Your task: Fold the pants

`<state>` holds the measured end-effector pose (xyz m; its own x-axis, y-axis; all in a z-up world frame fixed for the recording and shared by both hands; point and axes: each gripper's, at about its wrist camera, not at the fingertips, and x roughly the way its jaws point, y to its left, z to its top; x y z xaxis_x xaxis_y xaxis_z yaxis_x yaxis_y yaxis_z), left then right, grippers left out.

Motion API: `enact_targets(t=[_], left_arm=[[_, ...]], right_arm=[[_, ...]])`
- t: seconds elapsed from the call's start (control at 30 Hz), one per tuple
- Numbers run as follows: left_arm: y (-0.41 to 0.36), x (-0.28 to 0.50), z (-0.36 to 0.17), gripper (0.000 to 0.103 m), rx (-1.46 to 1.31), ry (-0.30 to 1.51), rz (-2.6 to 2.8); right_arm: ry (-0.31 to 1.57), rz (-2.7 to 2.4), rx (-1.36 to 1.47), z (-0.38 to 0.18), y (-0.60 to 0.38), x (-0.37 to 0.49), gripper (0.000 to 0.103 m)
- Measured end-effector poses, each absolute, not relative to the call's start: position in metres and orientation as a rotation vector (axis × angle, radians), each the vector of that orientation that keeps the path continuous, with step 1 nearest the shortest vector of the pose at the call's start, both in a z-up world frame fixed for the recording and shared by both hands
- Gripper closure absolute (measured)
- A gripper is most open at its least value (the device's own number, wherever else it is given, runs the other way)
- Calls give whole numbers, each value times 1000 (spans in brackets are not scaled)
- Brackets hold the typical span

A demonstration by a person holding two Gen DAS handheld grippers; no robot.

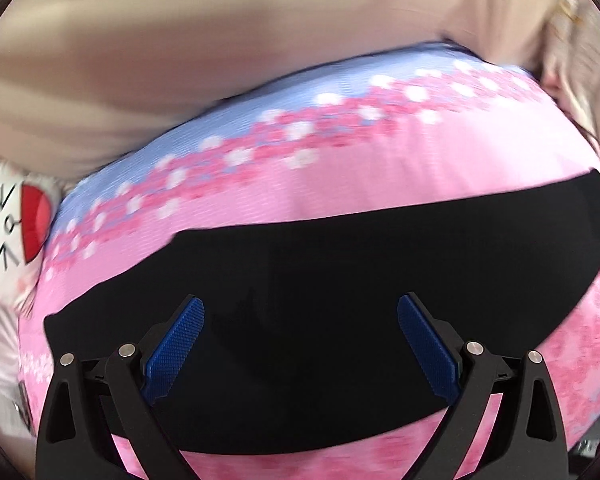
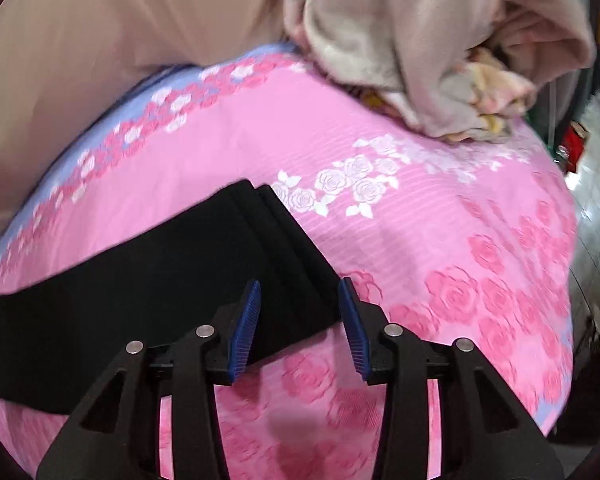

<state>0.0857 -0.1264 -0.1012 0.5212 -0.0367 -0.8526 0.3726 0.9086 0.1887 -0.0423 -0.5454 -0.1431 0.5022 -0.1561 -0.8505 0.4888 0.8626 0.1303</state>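
The left gripper (image 1: 300, 316) is spread wide over the black pants (image 1: 320, 280), holding nothing. The right gripper (image 2: 300, 300) is spread too, over the pants' end. The pants lie flat on a pink sheet (image 2: 440, 220).

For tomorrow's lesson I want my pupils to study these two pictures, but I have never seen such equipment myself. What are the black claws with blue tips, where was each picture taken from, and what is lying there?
The claws are two-finger grippers that a person holds, one in each hand. Each carries a wide-angle camera looking forward along its fingers, so everything looks bulged. One picture comes from the left gripper, the other from the right gripper. Both are open and hold nothing. The black pants lie in a long strip on a pink rose-patterned bedsheet. The right gripper sits over one end of the pants, where layered edges show. Behind, a beige blanket is bunched on the sheet.
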Motion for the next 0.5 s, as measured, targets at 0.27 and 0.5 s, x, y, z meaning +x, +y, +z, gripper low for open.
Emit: enact_targets(t=[0.27,0.5], left_arm=[[-197,69,-104,7,443,1005,-320],[-222,67,-111,7,467,1013,-315]], right_arm=[[942,-294,323,-139,-561,-41,100],[933,-273,313,-148,-574,-36,100]])
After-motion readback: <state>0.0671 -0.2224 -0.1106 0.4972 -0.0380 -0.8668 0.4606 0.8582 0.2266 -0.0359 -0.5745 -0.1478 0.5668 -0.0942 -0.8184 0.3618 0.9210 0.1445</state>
